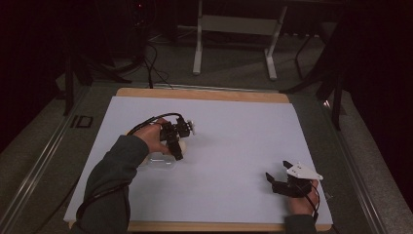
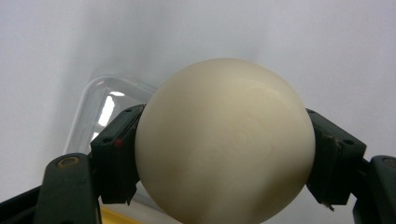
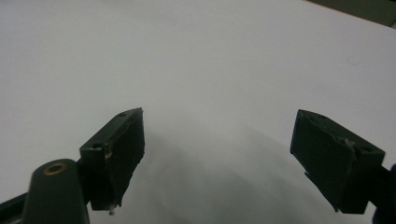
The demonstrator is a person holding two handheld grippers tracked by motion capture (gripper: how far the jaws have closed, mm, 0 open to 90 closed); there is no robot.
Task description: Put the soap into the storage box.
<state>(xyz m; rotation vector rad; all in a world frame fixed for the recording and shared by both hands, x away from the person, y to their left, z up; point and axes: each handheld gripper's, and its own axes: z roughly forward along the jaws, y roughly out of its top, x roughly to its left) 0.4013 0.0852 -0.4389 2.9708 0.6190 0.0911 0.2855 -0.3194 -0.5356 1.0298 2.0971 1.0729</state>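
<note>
A cream-white egg-shaped ball (image 2: 224,140) sits squeezed between the two black pads of my left gripper (image 2: 226,154). In the high view that left gripper (image 1: 177,148) points down at the left-middle of the white sheet, with the ball (image 1: 182,145) a pale spot at its tips. A clear plastic container (image 1: 158,162) lies on the sheet just under and beside it, and its rounded rim (image 2: 100,109) lies behind the ball. My right gripper (image 1: 277,171) rests low at the front right, with its jaws spread wide. Nothing lies between its fingertips (image 3: 219,154).
A white sheet (image 1: 234,126) covers a wooden board (image 1: 204,93) on the table. A sleeve (image 1: 114,175) comes in at the lower left. Beyond the far edge, a pale table frame (image 1: 234,29) and cables (image 1: 153,63) stand on a dark floor.
</note>
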